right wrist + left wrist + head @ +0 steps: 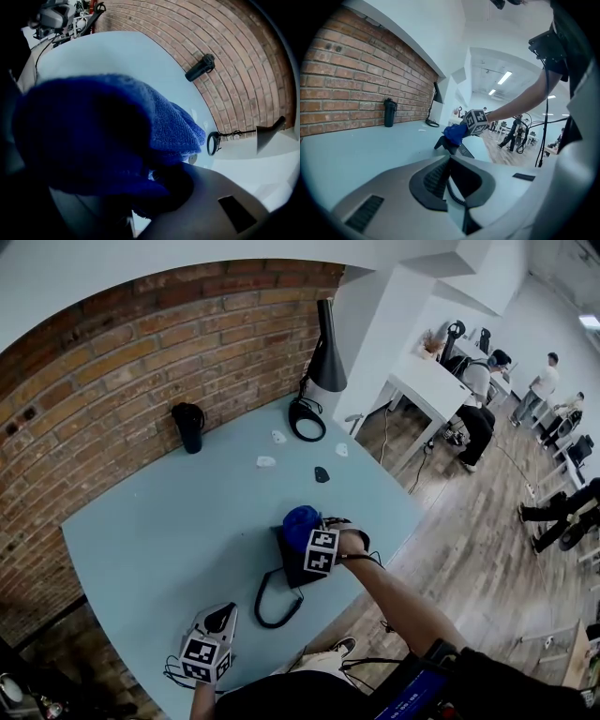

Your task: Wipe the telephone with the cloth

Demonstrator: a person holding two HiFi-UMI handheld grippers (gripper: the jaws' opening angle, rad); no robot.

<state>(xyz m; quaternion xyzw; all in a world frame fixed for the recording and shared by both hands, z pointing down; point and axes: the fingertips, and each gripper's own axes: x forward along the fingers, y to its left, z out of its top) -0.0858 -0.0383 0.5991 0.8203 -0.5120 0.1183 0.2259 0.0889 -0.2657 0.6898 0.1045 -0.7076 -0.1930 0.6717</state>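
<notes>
Blue cloth [301, 517] pinched tight in my right gripper [307, 532], sitting on the black telephone [289, 563] | my left gripper [223, 615]: jaws pressed together, empty, near the table [169, 521] edge.

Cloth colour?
Blue. The cloth shows best in the right gripper view.

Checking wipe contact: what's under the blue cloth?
The black telephone, its cord looping out beside it. The cloth and the right gripper cover its top, so keypad and handset can't be seen.
</notes>
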